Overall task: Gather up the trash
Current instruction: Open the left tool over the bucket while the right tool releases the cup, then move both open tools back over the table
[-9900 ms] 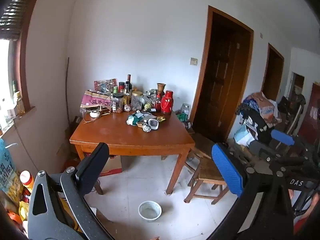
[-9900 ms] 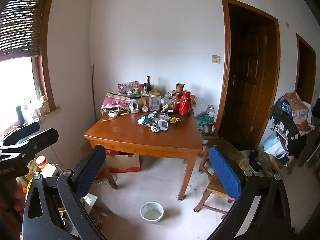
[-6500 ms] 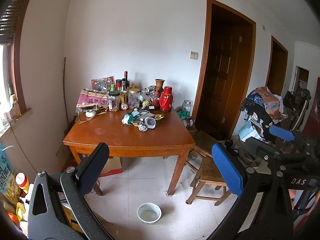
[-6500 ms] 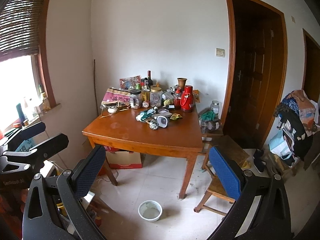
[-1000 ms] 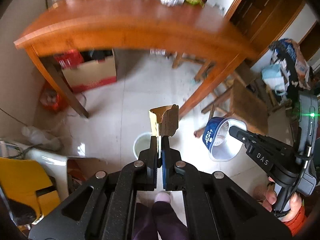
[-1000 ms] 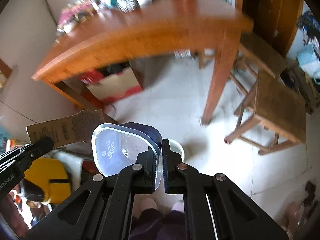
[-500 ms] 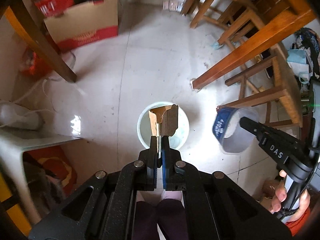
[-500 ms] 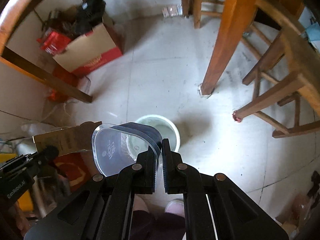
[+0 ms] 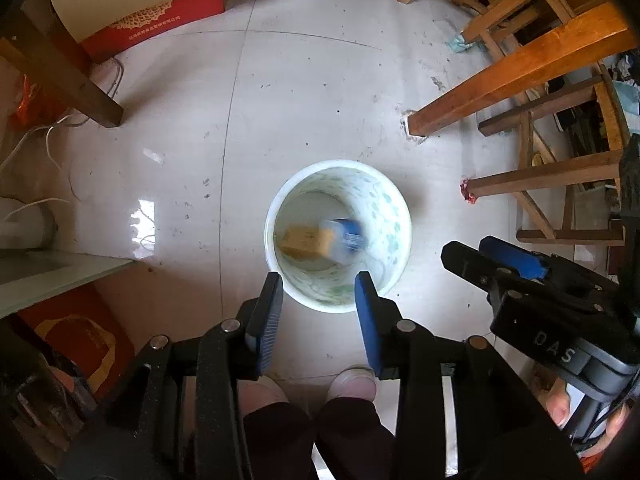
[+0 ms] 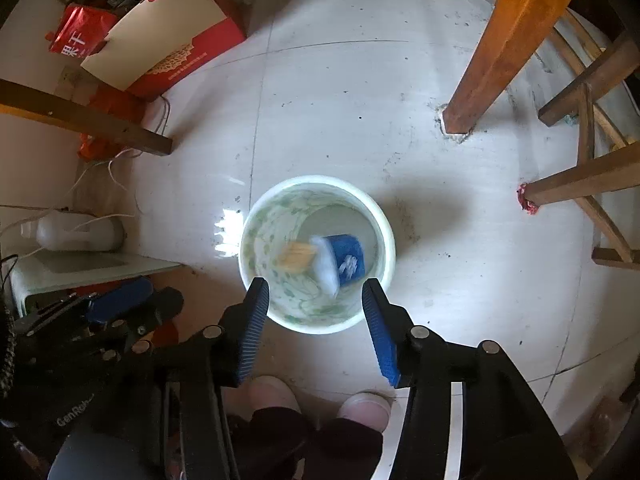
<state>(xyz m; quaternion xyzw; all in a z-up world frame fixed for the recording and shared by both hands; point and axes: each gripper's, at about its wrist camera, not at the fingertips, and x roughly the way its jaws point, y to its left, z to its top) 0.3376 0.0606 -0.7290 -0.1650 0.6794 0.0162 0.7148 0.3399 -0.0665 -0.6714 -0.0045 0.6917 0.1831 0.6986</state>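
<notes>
Where glazed walls curve: round bucket (image 9: 394,200), blurred cardboard piece (image 9: 302,238), blue-labelled plastic tub (image 10: 346,258).

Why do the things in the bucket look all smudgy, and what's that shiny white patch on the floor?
Left wrist view: the cardboard piece and blue cup in the bucket are smeared by motion blur; window glare shines on the tiles. Right wrist view: same blur, glare left of the bucket, fisheye bending the table leg.

1. Floor (image 9: 304,92): pale glossy tiles with scuff marks and thin joint lines.
2. White pail (image 9: 394,204), green-patterned inside, standing at centre.
3. Red-and-cream carton (image 9: 136,8), far left.
4. Wooden counter legs (image 9: 516,68), far left and far right.
5. Stool legs (image 10: 576,188), right.
6. White plastic jug (image 10: 76,232) lying on its side, left, with white cords (image 10: 116,164) beside it.
</notes>
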